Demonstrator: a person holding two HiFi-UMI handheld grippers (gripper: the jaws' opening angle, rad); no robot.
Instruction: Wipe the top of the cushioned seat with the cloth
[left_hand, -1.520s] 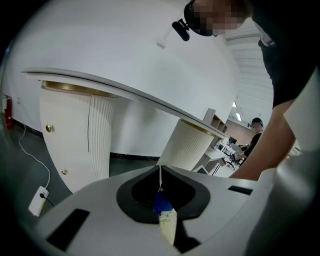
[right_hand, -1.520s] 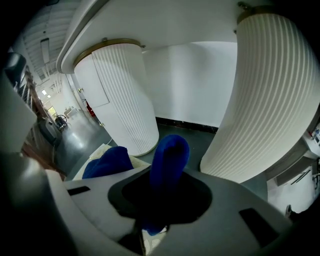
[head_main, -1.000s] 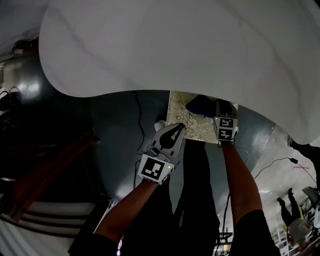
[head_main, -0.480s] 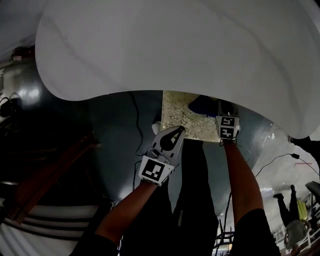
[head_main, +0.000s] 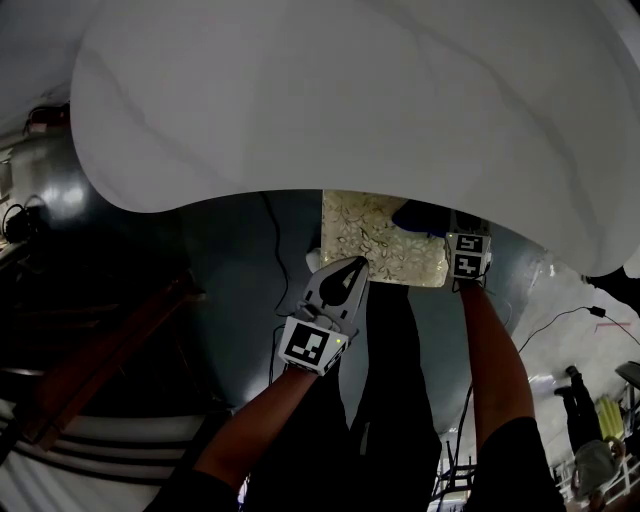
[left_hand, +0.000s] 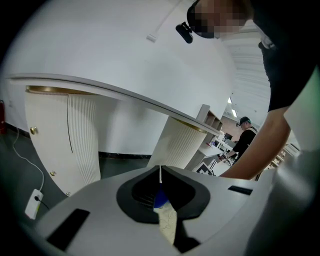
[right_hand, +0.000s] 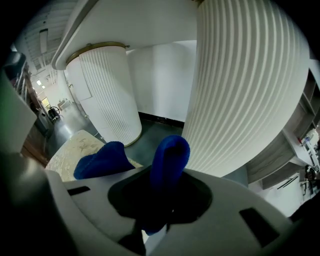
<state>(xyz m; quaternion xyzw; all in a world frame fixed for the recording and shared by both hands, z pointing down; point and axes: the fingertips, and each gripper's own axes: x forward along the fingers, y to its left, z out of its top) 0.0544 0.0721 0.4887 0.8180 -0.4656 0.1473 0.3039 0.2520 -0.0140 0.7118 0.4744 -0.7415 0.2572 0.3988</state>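
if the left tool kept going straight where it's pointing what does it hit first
Probably the cushioned seat: the left tool, shut, aims at its near edge. Height is unclear; if it clears the top, the fluted white pedestal comes next.

A broad white counter overhangs a cushioned seat with a pale patterned top. The right gripper reaches to a blue cloth on the seat's right end. The left gripper, fingers together, points at the seat's near edge.

On the cushioned seat's right side, the cloth; seat partly under the table.
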